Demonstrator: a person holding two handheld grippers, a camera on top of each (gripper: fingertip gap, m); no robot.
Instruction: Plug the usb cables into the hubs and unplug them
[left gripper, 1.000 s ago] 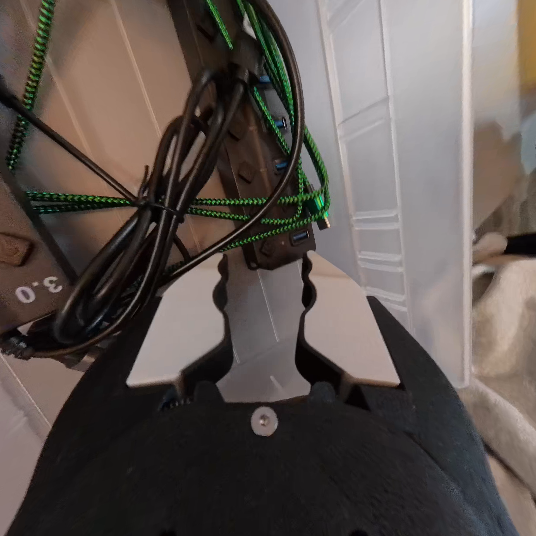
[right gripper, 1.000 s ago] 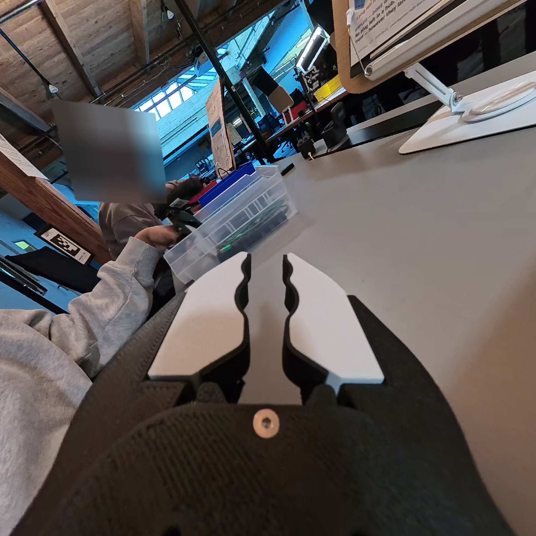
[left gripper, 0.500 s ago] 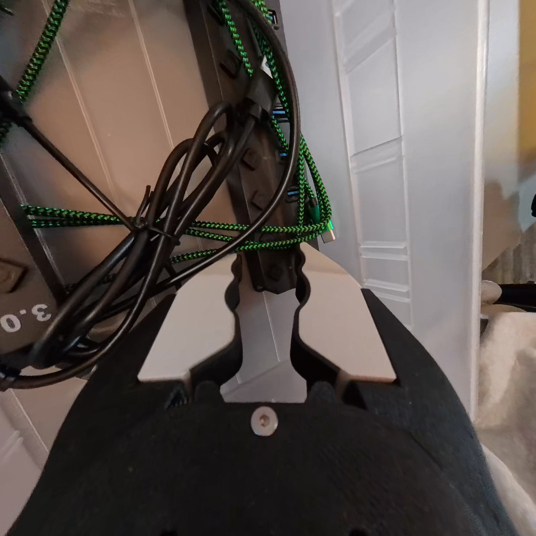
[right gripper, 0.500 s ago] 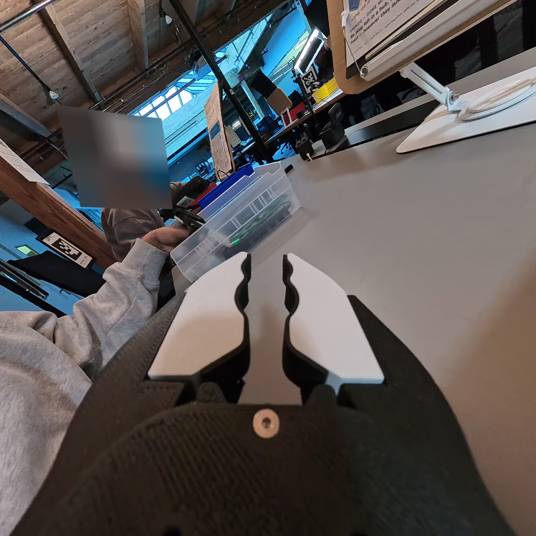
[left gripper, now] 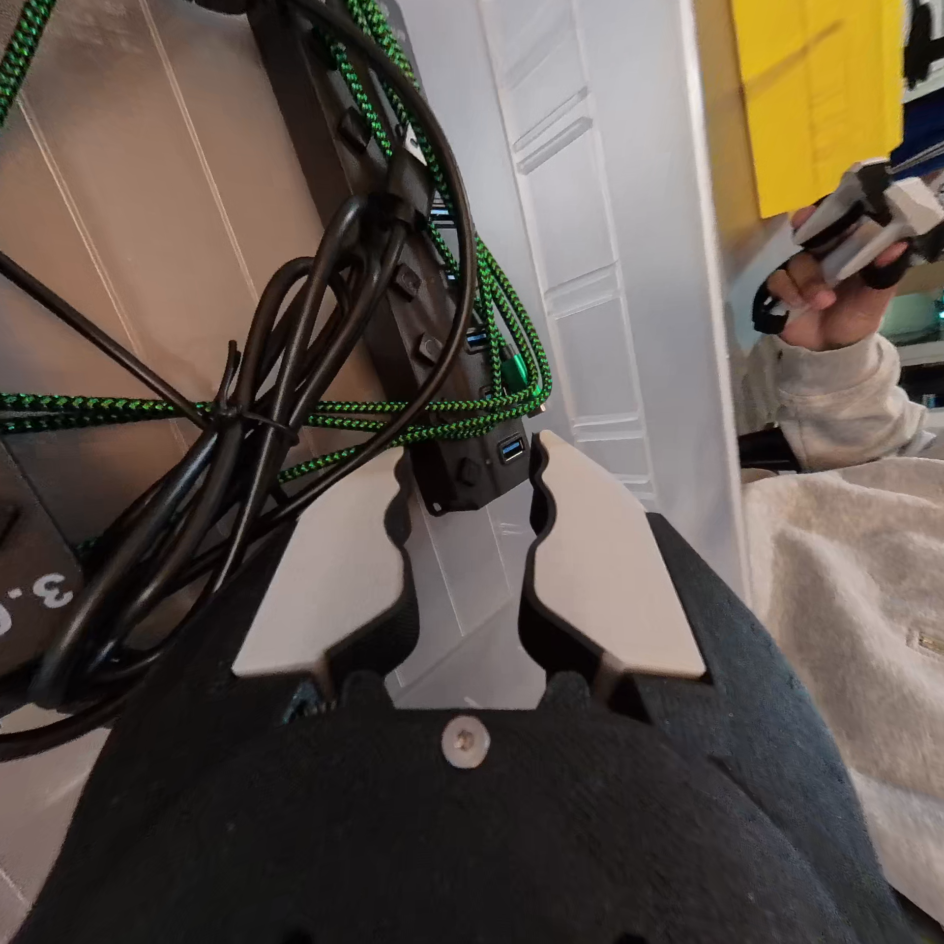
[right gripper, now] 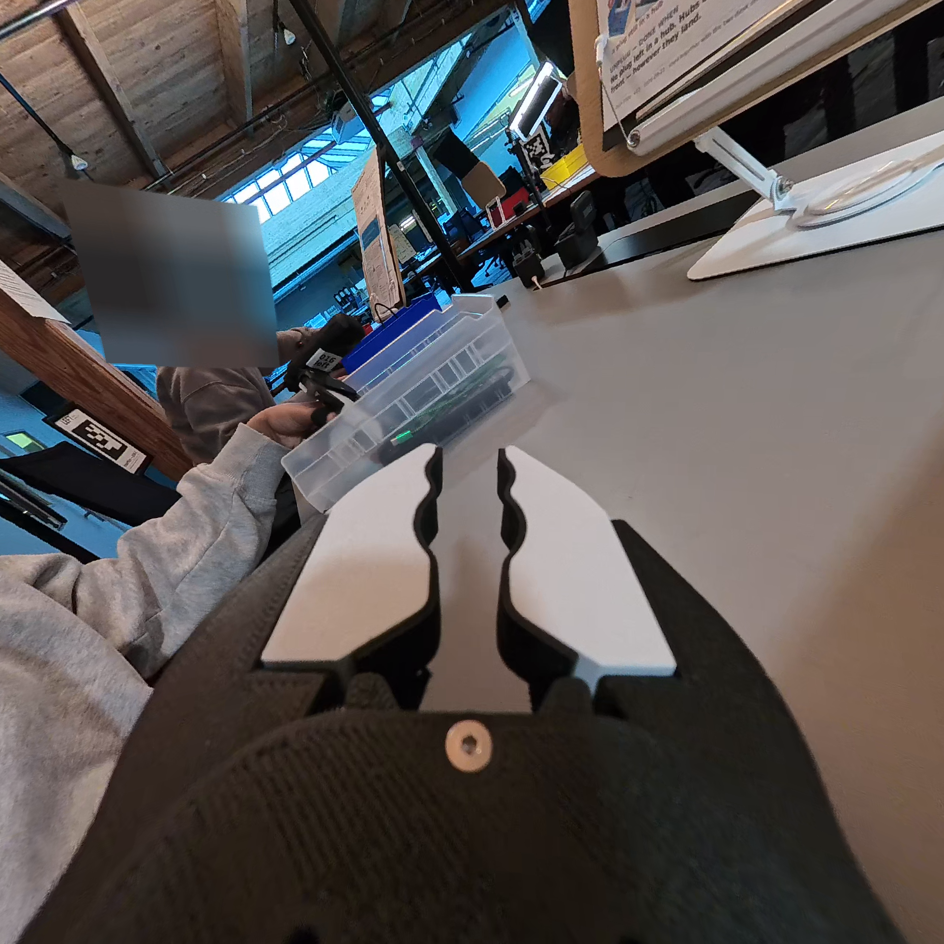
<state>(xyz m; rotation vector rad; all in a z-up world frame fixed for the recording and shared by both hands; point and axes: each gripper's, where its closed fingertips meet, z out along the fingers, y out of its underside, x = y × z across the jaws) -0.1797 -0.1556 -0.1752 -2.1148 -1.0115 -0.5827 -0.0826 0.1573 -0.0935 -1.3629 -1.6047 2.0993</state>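
Observation:
In the left wrist view a long black USB hub (left gripper: 459, 475) with blue ports lies in a clear plastic bin (left gripper: 613, 255). Green braided USB cables (left gripper: 357, 408) and a tied bundle of black cable (left gripper: 245, 419) lie across it. My left gripper (left gripper: 467, 454) is closed on the hub's near end, one finger on each side. A second black hub (left gripper: 30, 587) shows at the left edge. My right gripper (right gripper: 467, 454) hovers over the grey table (right gripper: 715, 459), its jaws a narrow gap apart and empty. It points toward the bin (right gripper: 408, 408), which is a short way off.
A blue bin (right gripper: 393, 332) stands behind the clear one. A white stand base (right gripper: 843, 214) and a board with a paper sheet (right gripper: 664, 61) are at the table's back right. A person's grey sleeve (right gripper: 153, 562) is on the left. A yellow box (left gripper: 817, 102) is beyond the bin. Left tips to right tips: about 35 centimeters.
My left gripper closed in on the hub's end and narrowed, and its view swung so the right hand and gripper now show. The right gripper drifted slightly and its jaws are unchanged.

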